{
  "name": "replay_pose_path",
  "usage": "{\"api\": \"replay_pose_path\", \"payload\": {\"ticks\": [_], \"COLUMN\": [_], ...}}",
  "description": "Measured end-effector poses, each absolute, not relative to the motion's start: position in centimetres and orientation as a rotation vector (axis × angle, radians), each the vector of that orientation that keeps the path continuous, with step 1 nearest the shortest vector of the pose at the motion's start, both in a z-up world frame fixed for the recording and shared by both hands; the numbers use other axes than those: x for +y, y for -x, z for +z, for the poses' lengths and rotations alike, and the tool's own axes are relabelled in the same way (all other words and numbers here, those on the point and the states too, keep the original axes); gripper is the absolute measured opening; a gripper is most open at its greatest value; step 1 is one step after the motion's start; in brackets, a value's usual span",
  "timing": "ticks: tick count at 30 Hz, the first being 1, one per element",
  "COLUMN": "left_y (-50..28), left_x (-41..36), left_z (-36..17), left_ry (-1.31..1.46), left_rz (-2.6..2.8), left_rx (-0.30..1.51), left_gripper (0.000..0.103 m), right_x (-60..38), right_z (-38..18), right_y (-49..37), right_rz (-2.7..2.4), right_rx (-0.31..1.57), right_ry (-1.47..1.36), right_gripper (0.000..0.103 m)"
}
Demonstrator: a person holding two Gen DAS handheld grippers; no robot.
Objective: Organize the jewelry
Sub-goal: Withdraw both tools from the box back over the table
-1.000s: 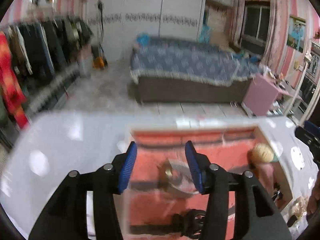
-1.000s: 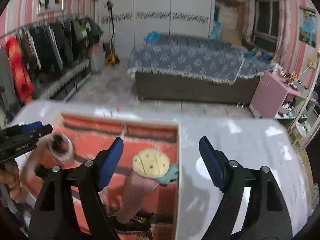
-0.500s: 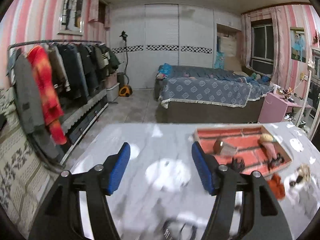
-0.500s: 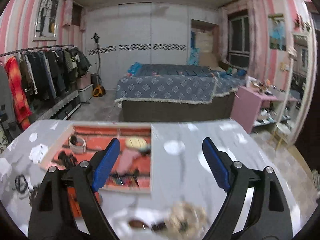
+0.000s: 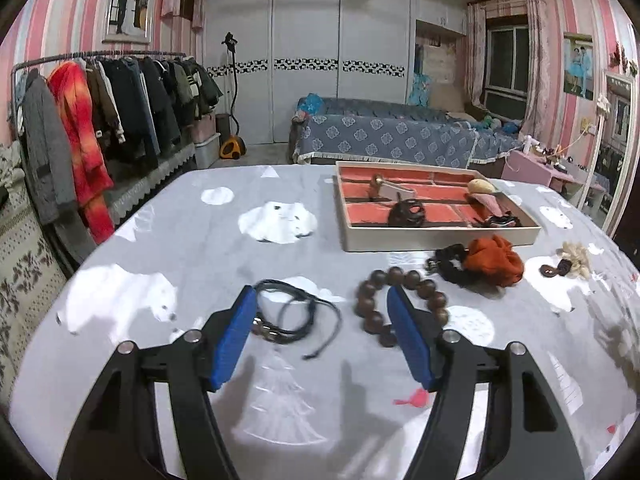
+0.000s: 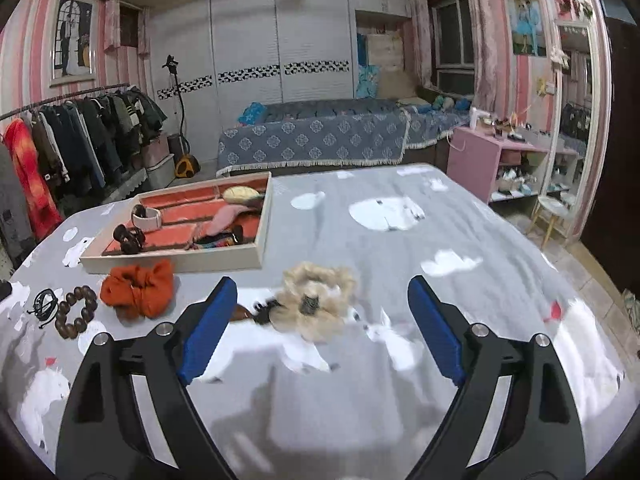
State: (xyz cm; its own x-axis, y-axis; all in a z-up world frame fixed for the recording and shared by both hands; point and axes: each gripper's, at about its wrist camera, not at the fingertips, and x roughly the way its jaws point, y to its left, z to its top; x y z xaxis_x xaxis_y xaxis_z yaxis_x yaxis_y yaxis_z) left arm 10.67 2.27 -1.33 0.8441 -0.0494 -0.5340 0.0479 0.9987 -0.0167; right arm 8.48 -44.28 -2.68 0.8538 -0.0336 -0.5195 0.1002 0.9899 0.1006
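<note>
Left wrist view: the left gripper (image 5: 320, 328) is held wide apart and empty above a table (image 5: 200, 248) covered in a grey cloth with white polar-bear prints. A black cord necklace (image 5: 294, 314) is seen lying coiled just inside the left finger, and a brown wooden bead bracelet (image 5: 372, 300) is partly hidden behind the right finger. Beyond these, an orange scrunchie (image 5: 494, 260) is seen touching a black hair tie (image 5: 450, 266), both just in front of the jewelry tray (image 5: 436, 240). The cream-walled tray, lined in red and split into compartments, is seen to hold a dark claw clip (image 5: 406, 213), a white band (image 5: 394, 190) and a pink item topped with a yellow round piece (image 5: 482, 187); which compartment each occupies cannot be told exactly.

Right wrist view: the right gripper (image 6: 320, 330) is likewise spread wide with nothing held. A cream fluffy scrunchie (image 6: 316, 300) is seen between its fingers on the table, blurred, with a small dark clip (image 6: 264, 306) touching its left side. The orange scrunchie (image 6: 138, 288), bead bracelet (image 6: 76, 312) and cord necklace (image 6: 44, 304) are lined up to the left, in front of the tray (image 6: 176, 258).
</note>
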Motion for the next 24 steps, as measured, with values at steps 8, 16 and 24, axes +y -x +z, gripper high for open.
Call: {"api": "replay_pose_path", "payload": {"ticks": [8, 16, 24], "left_y": [-12.6, -13.5, -15.2], "left_x": [-0.6, -1.2, -1.5], "left_z": [-2.7, -2.4, -2.9], "left_ry": [0.024, 0.026, 0.009], "left_rz": [-0.012, -0.022, -0.073], "left_rx": [0.612, 0.610, 0.645], "left_gripper": [0.067, 0.067, 0.067], "right_x": [-45.3, -42.8, -41.5], "right_z": [-4.3, -4.2, -2.9], "right_y": [-8.3, -8.0, -9.0], "right_rz": [-0.020, 0.075, 0.028], "right_rx": [0.567, 0.581, 0.571], "right_ry": [-0.093, -0.048, -0.033], "right_gripper": [0.087, 0.087, 0.087]}}
